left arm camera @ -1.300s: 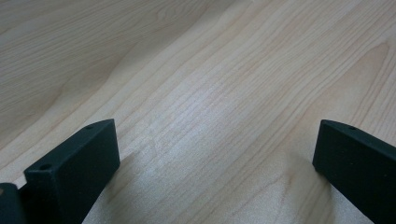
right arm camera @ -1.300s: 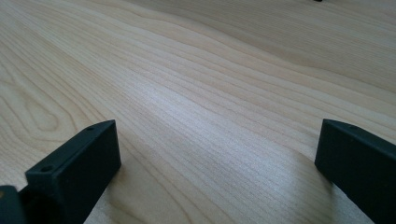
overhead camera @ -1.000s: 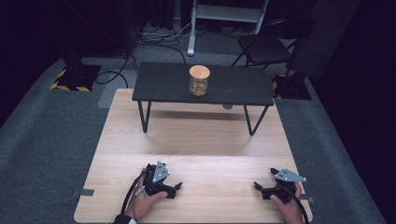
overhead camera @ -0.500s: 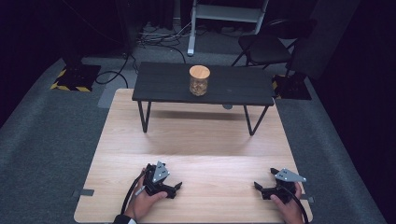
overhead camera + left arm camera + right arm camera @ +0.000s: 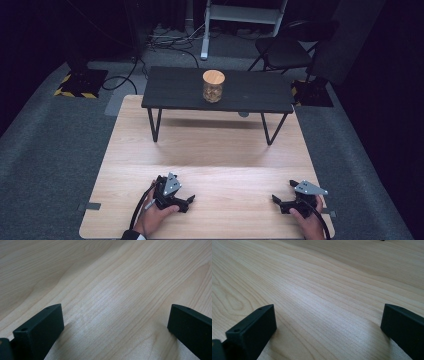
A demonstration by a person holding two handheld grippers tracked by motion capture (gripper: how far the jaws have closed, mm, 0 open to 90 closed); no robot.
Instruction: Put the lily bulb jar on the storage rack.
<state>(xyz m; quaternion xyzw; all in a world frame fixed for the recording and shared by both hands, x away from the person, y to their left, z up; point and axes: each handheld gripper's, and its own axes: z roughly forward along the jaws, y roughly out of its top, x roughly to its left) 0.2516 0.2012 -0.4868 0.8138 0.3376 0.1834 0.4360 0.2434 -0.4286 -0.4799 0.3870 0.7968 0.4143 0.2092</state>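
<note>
A glass jar (image 5: 213, 86) with a wooden lid stands upright near the middle of a small black table (image 5: 170, 92) at the far end of the wooden tabletop. My left gripper (image 5: 189, 202) rests on the wood near the front edge, left of centre, held by a hand. My right gripper (image 5: 276, 202) rests near the front right corner, its jaws pointing left. In both gripper views the two black jaws stand wide apart over bare wood, with nothing between them: left gripper (image 5: 115, 330), right gripper (image 5: 328, 328).
The light wooden tabletop (image 5: 210, 150) stretches between the grippers and the black table's legs. Grey carpet surrounds it. Behind stand a black chair (image 5: 287, 47), a white frame (image 5: 240, 12) and floor cables (image 5: 170, 42). Cables trail from both grippers toward the person.
</note>
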